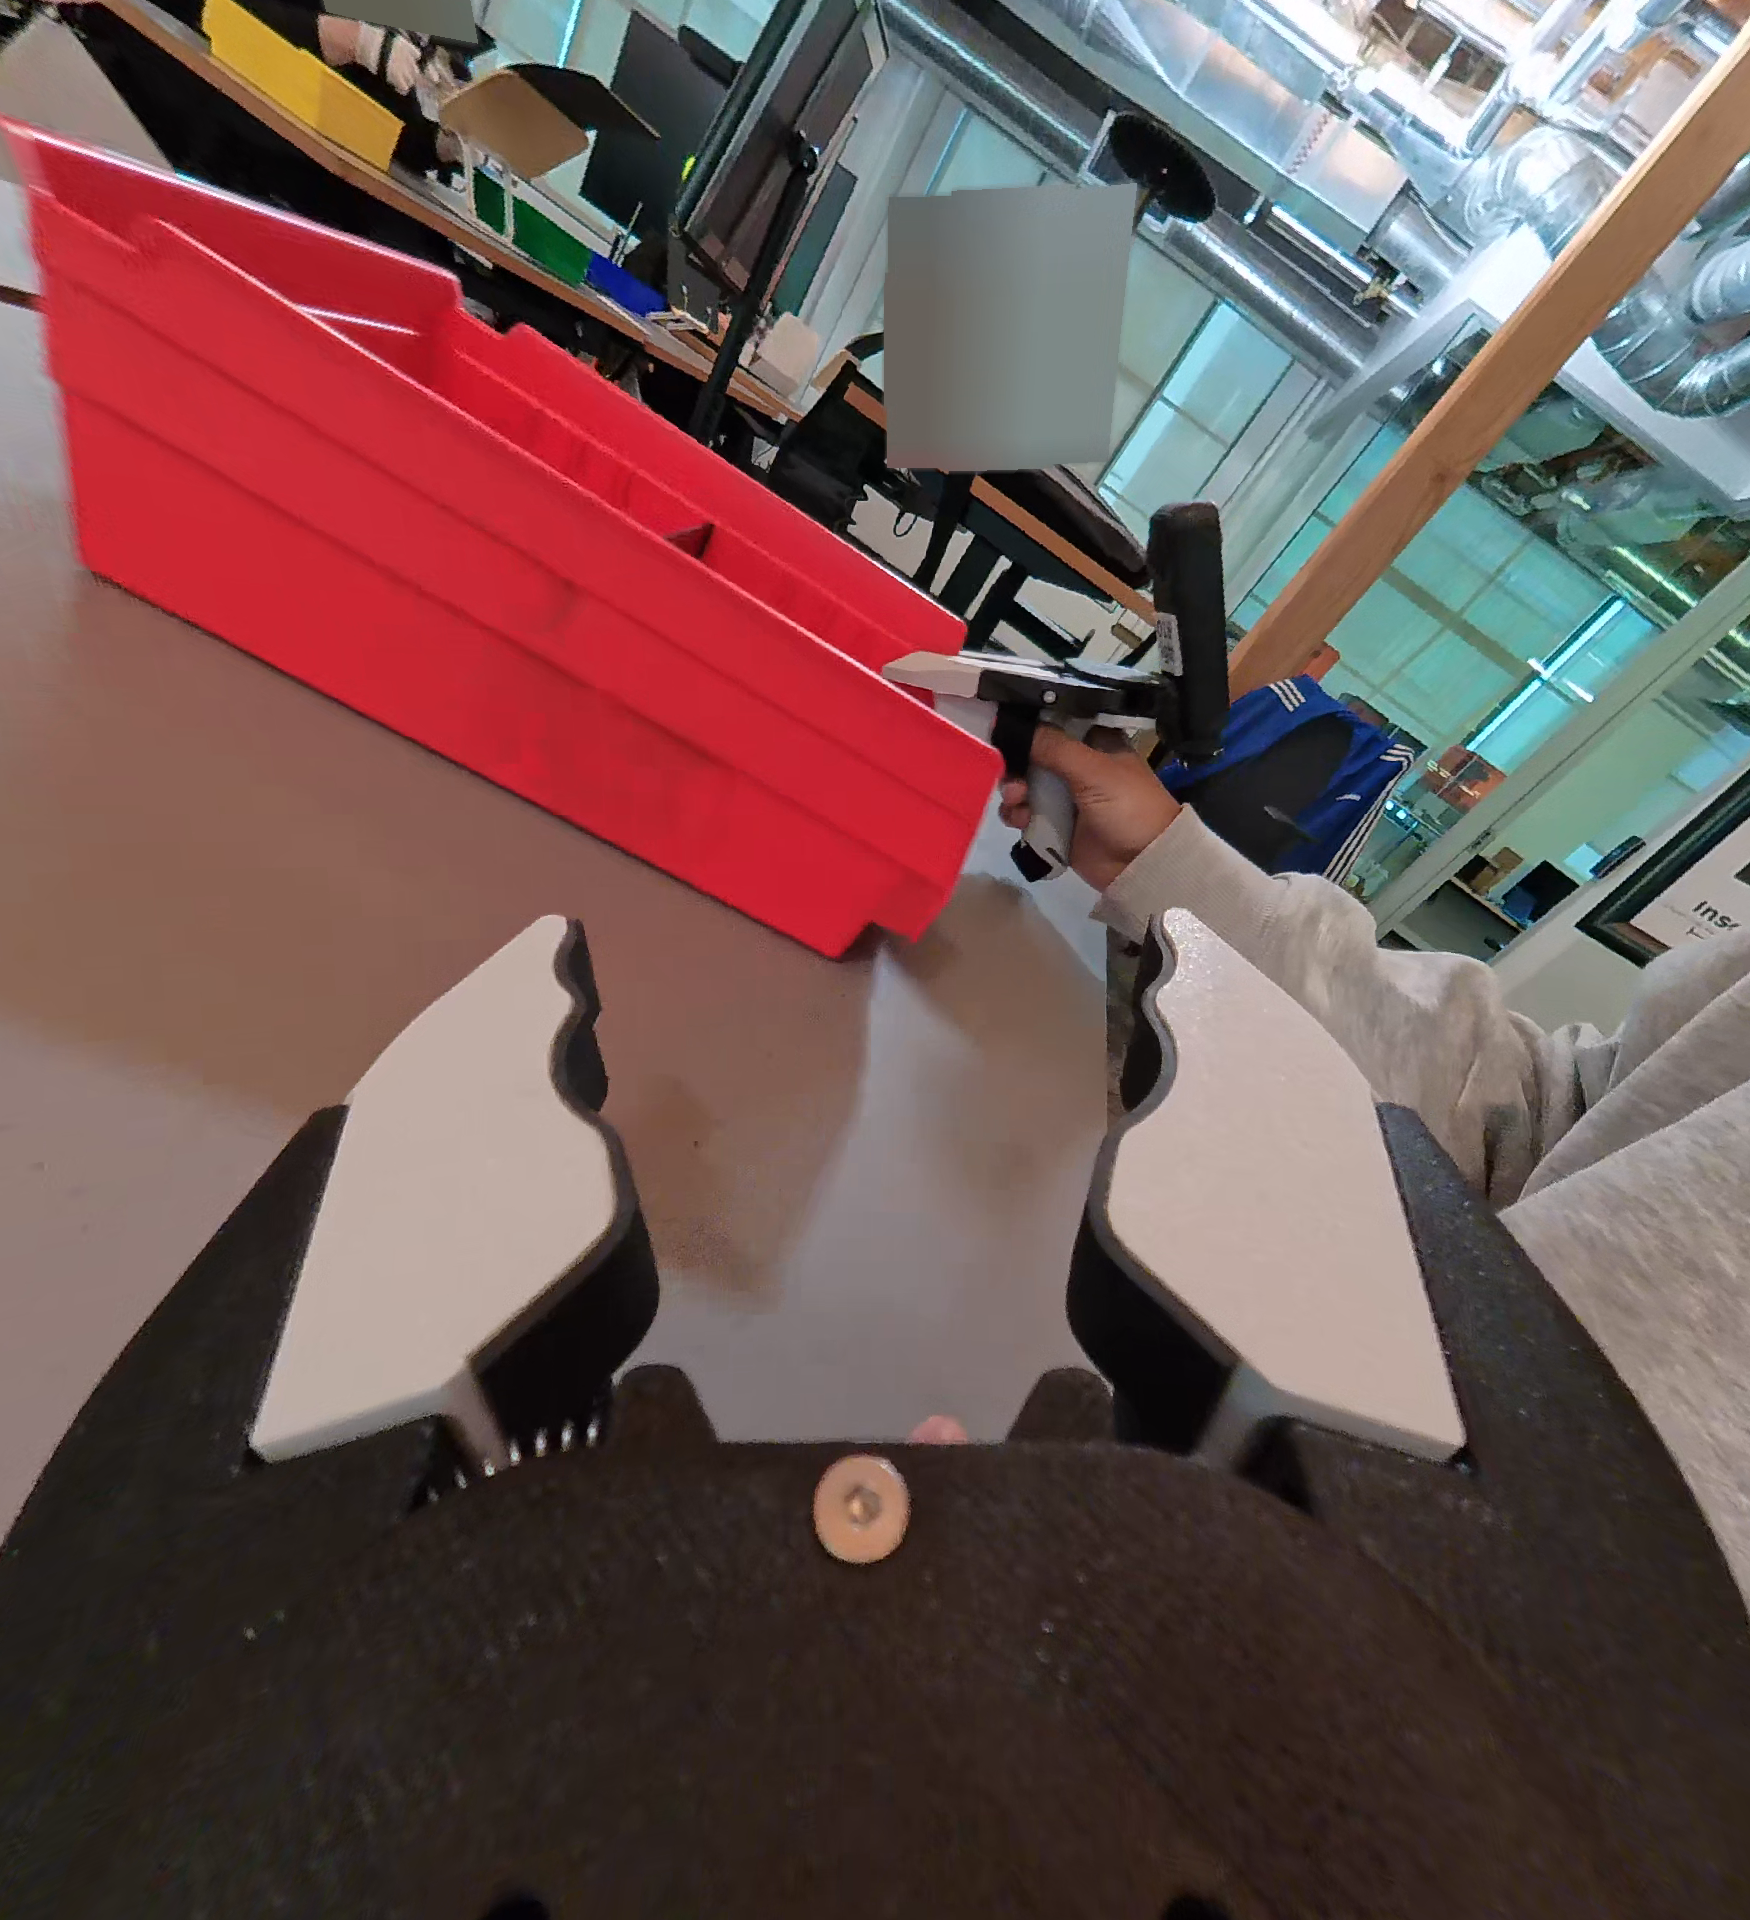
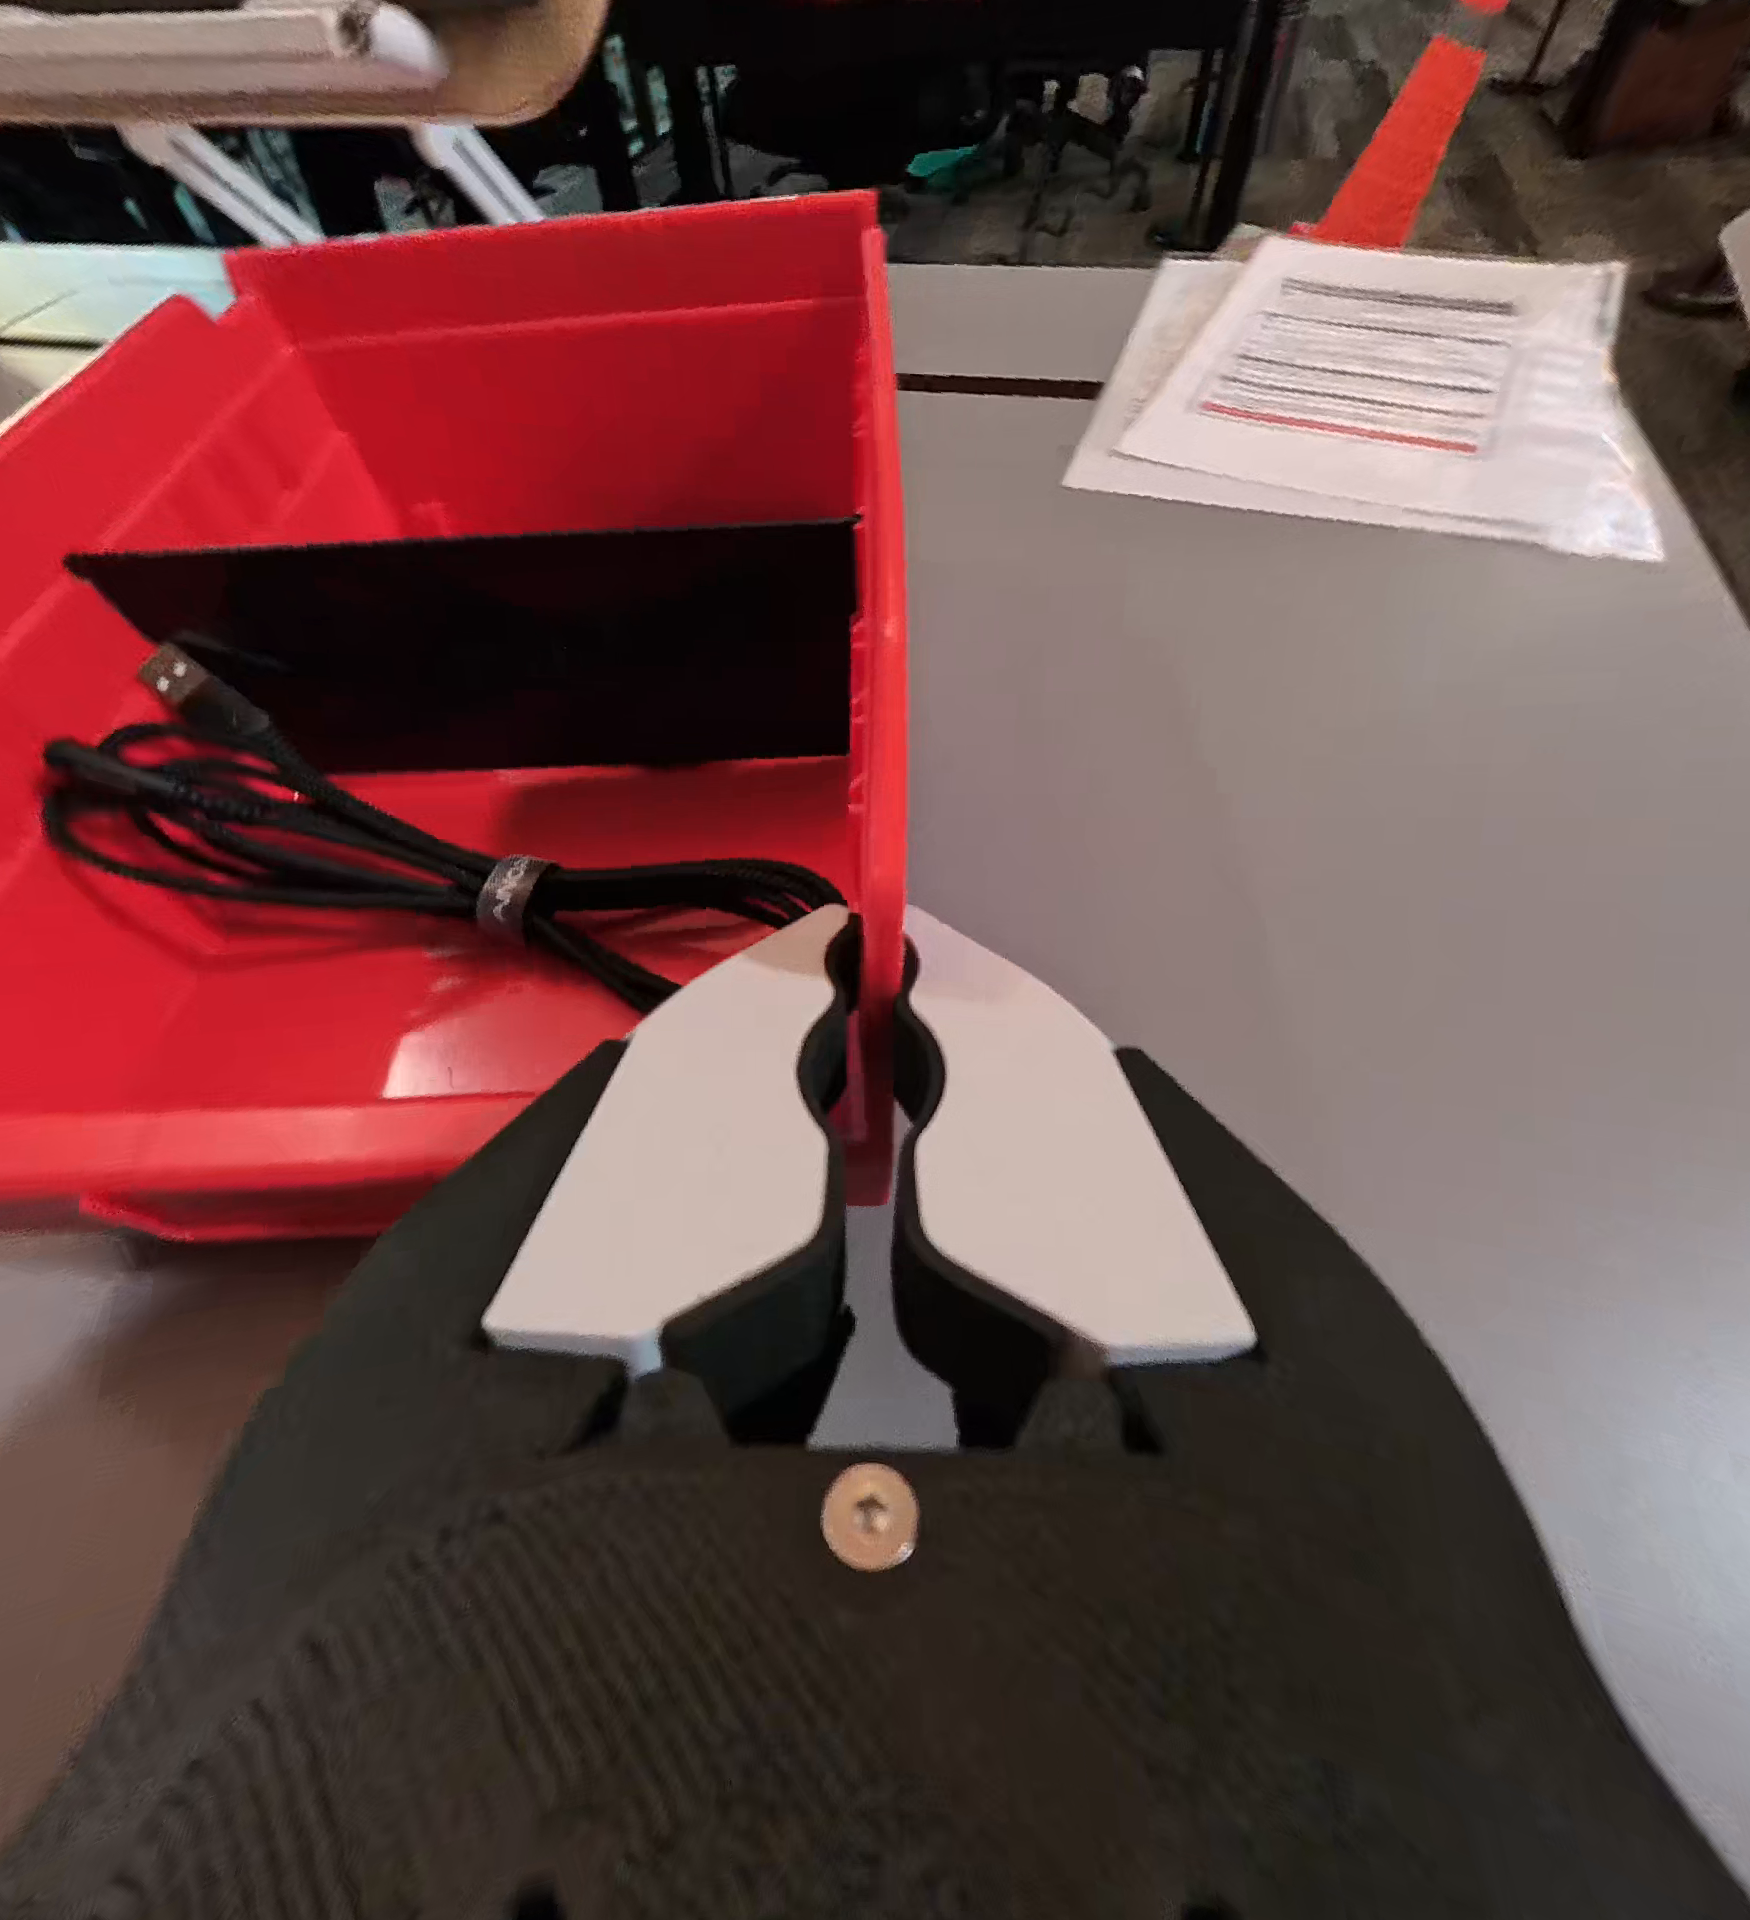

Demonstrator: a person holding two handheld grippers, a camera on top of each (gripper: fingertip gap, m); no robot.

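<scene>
Clearly the right tool (image 2: 876,940), pinched on the thin side wall of the red bin (image 2: 580,343) resting on the surface (image 2: 1318,831), could slip or tip it, spilling the black cable (image 2: 414,862), while the left tool (image 1: 866,940) hovers wide apart, empty.

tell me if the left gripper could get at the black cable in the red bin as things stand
Probably not directly: the left gripper is open outside the red bin, whose wall stands between it and the black cable.
</scene>
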